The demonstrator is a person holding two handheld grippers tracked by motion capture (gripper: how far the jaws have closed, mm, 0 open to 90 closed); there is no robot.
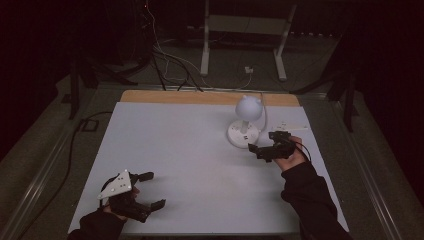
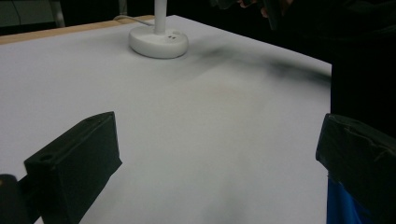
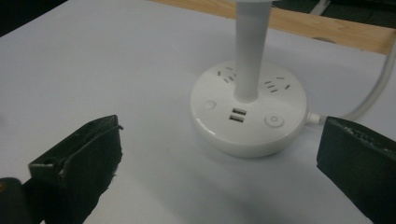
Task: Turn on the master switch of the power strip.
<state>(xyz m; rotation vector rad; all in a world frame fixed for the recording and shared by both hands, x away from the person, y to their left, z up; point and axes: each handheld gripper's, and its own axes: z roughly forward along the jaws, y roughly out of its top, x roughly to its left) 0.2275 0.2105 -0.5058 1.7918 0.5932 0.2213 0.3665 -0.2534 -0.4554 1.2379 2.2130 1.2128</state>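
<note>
Right gripper (image 1: 261, 146), jaws apart, hovers beside the lamp (image 1: 244, 131); left gripper (image 1: 152, 190) rests open on the table (image 1: 190, 170).

Desk lamp (image 1: 244, 121): white throughout, head, stem and round base; white cord (image 3: 373, 95). Bench (image 1: 190, 150): pale grey-white top, light wood strip (image 1: 200, 97) along far edge. Left gripper (image 1: 150, 190): black, grey plate with white dots. Right gripper (image 1: 263, 146): black fingers (image 3: 79, 163). Sleeve (image 1: 312, 197): black. Floor (image 1: 45, 150): dull grey.
</note>
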